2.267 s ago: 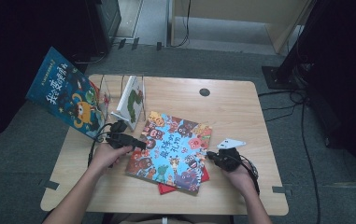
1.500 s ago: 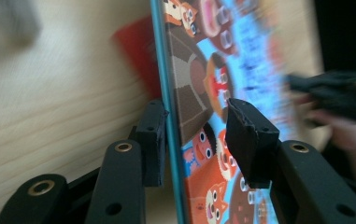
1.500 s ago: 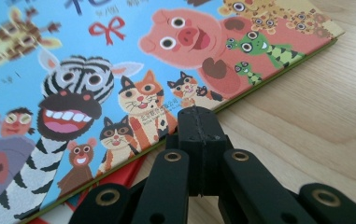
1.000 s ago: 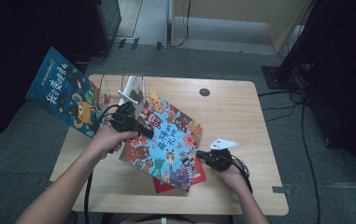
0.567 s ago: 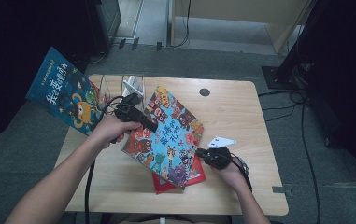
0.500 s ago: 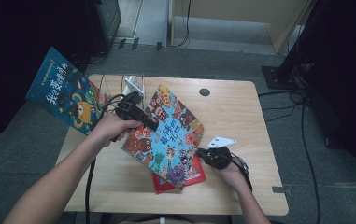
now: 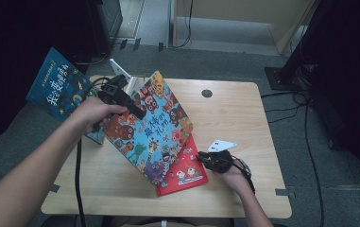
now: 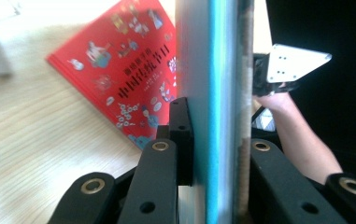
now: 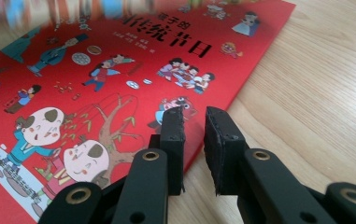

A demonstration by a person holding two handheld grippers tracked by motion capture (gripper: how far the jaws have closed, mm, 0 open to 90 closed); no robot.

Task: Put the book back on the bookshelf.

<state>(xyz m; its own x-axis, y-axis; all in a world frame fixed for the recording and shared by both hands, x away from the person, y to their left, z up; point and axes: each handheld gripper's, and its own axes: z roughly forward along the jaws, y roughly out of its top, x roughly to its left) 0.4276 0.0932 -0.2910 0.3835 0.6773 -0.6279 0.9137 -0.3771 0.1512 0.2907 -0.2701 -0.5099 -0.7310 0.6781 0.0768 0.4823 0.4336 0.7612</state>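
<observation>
1. my left gripper (image 7: 137, 112) has its jaws clamped on the edge of the monster picture book (image 7: 151, 127); in the left gripper view the pads press both faces of its blue edge (image 8: 215, 112), and they have just been closing on it
2. i hold the book tilted up off the worktop (image 7: 244, 113), its low corner over the red book (image 7: 184, 172), i judge so it can go into the clear stand (image 7: 132, 85) at the back left, where a blue book (image 7: 57, 82) already leans
3. my left forearm comes in from the bottom left with the hand raised and the gripper pointing across to the right
4. my right gripper (image 7: 205, 158) rests low by the red book's right edge; in the right gripper view its jaws stand a narrow gap apart with nothing between them, tips over the red cover (image 9: 96, 93), having just been opening
5. the right hand lies flat near the worktop, wrist toward me, leaving the lift to the left
</observation>
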